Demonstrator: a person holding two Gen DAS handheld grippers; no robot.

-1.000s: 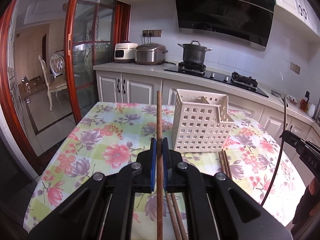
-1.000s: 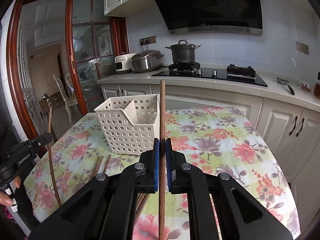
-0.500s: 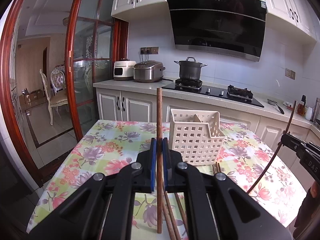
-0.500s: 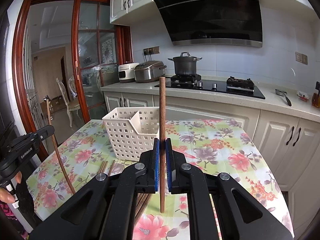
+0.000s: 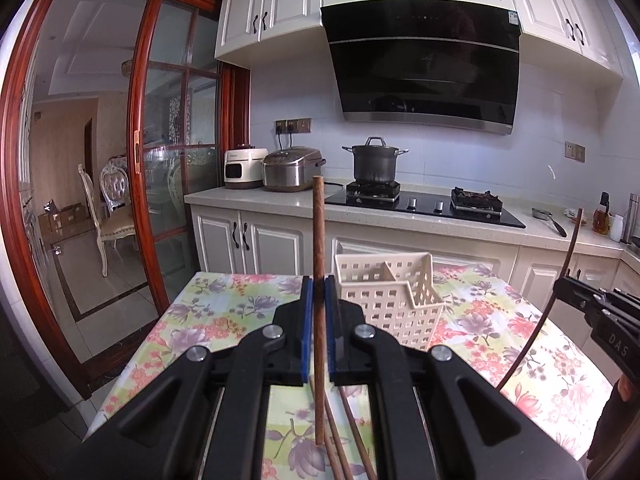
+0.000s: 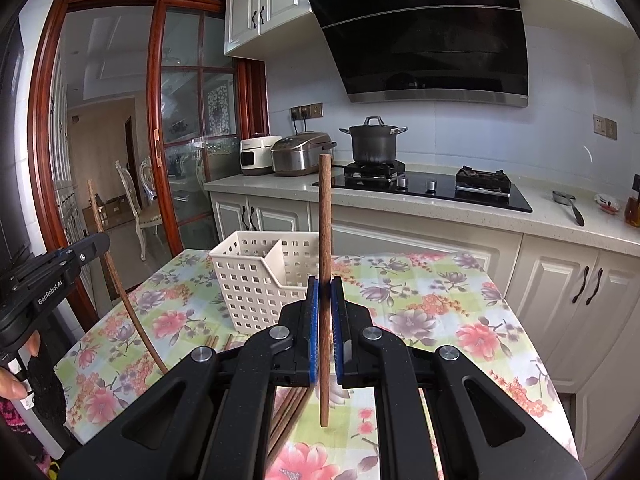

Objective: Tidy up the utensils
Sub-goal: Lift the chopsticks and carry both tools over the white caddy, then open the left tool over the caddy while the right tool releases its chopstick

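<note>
The left gripper (image 5: 319, 320) is clamped on 1 wooden chopstick (image 5: 319, 280), which stands nearly upright between the blue pads, its top well above the jaws and its lower end hanging clear of the table. The right gripper (image 6: 325, 320) is likewise closed on 1 chopstick of its own (image 6: 325, 280), held the same way, upright and off the floral tablecloth (image 6: 440, 304).

Just beyond the left gripper and slightly to its right stands the white perforated basket (image 5: 390, 296), split by a partition into 2 compartments, both apparently holding nothing yet, though their floors are hidden. From the right gripper the basket (image 6: 256, 280) sits ahead and to its left. Below and just behind each gripper, more loose chopsticks (image 5: 340, 440) lie on the cloth, near the basket's front face.

The step in hand looks like the carry: each hand has 1 chopstick lifted and neither is yet over the basket's rim. The next move would call for bringing each stick across until its lower tip is above an open compartment, keeping it upright, lowering it inside the wall, then releasing. With 2 sticks heading for 1 small basket, the hands would need to go in turn or aim at separate spots so the grippers do not meet. Several chopsticks remain on the table, so the task seems early.
</note>
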